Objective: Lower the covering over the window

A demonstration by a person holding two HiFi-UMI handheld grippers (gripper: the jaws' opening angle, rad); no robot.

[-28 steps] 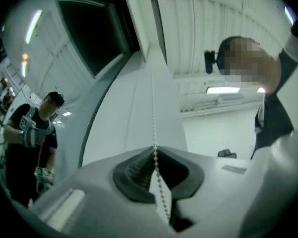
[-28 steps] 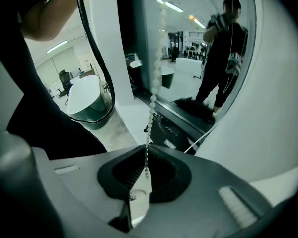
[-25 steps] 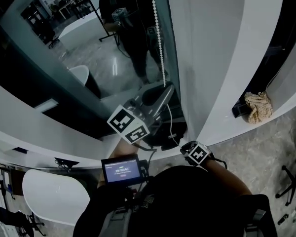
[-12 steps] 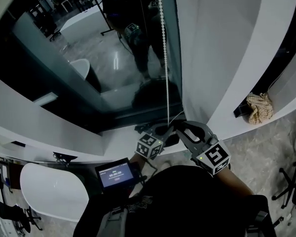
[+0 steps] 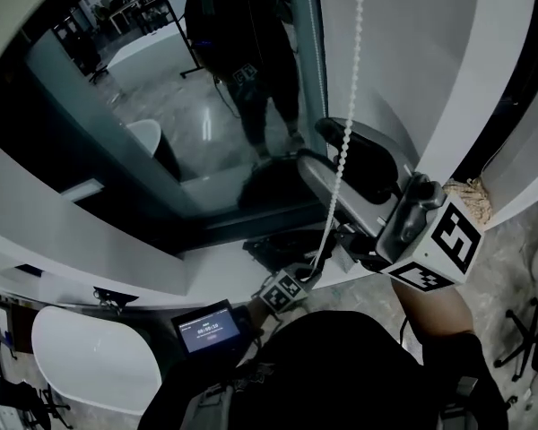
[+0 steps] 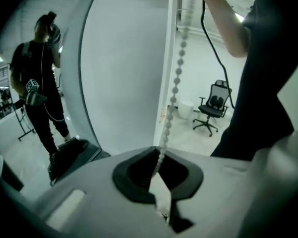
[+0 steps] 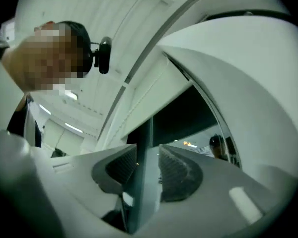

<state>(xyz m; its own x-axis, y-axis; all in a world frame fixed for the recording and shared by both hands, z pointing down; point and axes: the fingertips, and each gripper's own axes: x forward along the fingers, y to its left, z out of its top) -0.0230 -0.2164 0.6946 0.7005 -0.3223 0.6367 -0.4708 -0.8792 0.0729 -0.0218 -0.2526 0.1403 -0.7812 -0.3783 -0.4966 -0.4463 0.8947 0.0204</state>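
White bead chain (image 5: pixel 345 124): hangs upright beside the window (image 5: pixel 206 106), long axis top to bottom, and runs down into the left gripper.
Left gripper (image 5: pixel 316 267): low, well below the right one and tilted downward. Its fingers are pinched together on the chain, and its own view shows the beads entering between the pads.
Right gripper (image 5: pixel 341 164): raised and pointing upward, with fingers spread wide after just opening. Its own view shows no beads between them, only window frame beyond.
Key relation: in the head view the chain crosses just in front of the right fingers, so the right hand is nearer the upper stretch. A fresh grip likely needs the fingers set either side of the chain.
Covering: somewhere above, not distinguishable.
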